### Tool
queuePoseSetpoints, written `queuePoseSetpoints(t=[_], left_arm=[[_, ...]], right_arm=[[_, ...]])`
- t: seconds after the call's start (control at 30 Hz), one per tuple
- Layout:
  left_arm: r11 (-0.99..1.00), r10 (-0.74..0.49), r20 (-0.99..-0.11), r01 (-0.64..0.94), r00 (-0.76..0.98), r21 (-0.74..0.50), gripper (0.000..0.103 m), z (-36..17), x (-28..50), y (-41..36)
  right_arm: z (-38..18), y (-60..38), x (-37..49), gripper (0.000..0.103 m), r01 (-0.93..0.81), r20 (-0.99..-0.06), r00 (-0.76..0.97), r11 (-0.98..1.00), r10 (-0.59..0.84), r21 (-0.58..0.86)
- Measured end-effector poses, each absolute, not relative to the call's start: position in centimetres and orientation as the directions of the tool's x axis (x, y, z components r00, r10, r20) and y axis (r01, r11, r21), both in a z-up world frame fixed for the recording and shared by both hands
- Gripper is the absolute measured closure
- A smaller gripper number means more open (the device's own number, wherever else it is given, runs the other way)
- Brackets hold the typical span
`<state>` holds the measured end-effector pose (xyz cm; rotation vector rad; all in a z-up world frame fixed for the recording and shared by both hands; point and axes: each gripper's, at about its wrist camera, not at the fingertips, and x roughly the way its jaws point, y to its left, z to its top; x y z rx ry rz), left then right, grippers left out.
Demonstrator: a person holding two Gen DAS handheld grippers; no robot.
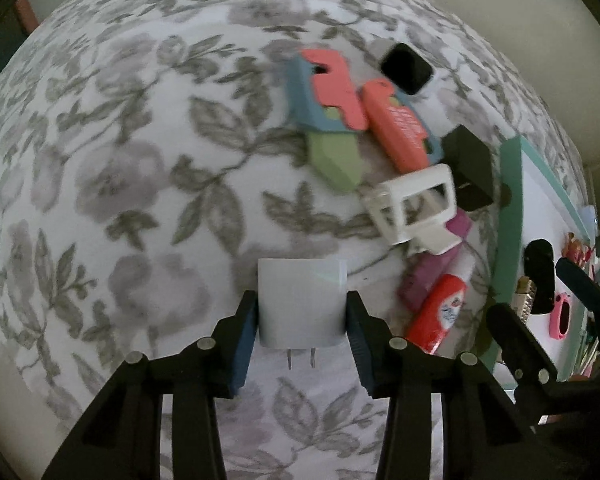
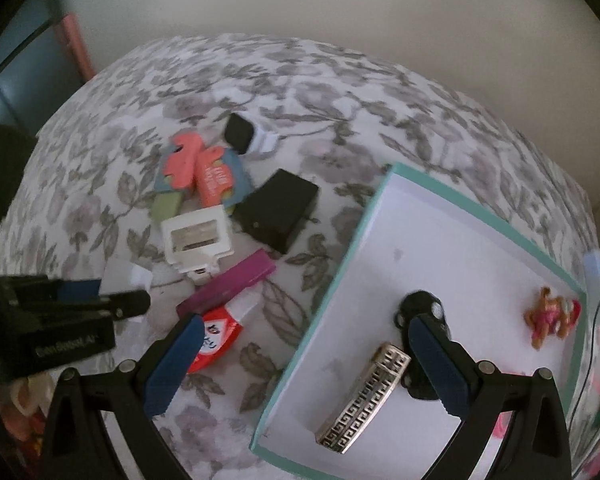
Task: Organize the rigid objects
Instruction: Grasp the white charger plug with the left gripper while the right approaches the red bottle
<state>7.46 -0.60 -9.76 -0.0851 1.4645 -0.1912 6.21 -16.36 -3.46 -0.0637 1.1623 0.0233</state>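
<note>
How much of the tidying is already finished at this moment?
Done: a metal clip, a black item and a small figure lie in the teal box. In hand: the left claw is around the white charger. Left: a pile on the floral cloth, including a glue bottle.

Both wrist cameras look steeply down, close over the floral bedspread (image 1: 120, 152). They share the object pile: the white frame (image 1: 414, 204) sits right-centre in the left view, left-centre in the right.
</note>
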Motion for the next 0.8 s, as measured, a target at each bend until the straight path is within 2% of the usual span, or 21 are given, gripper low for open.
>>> queuePoseSetpoints(t=[0.33, 0.8], left_arm=[[0.983, -0.18, -0.98, 0.044, 0.09, -0.177, 0.058, -10.0, 6.7, 2.4], [0.983, -0.183, -0.979, 0.033, 0.087, -0.181, 0.058, -9.2, 6.7, 1.8]], right_arm=[[-4.2, -13.1, 6.2, 0.0, -0.269, -0.908, 0.414, 0.961, 0.061, -0.058], [-6.5, -11.4, 6.4, 0.0, -0.351, -0.92, 0.384, 0.933, 0.072, -0.074]])
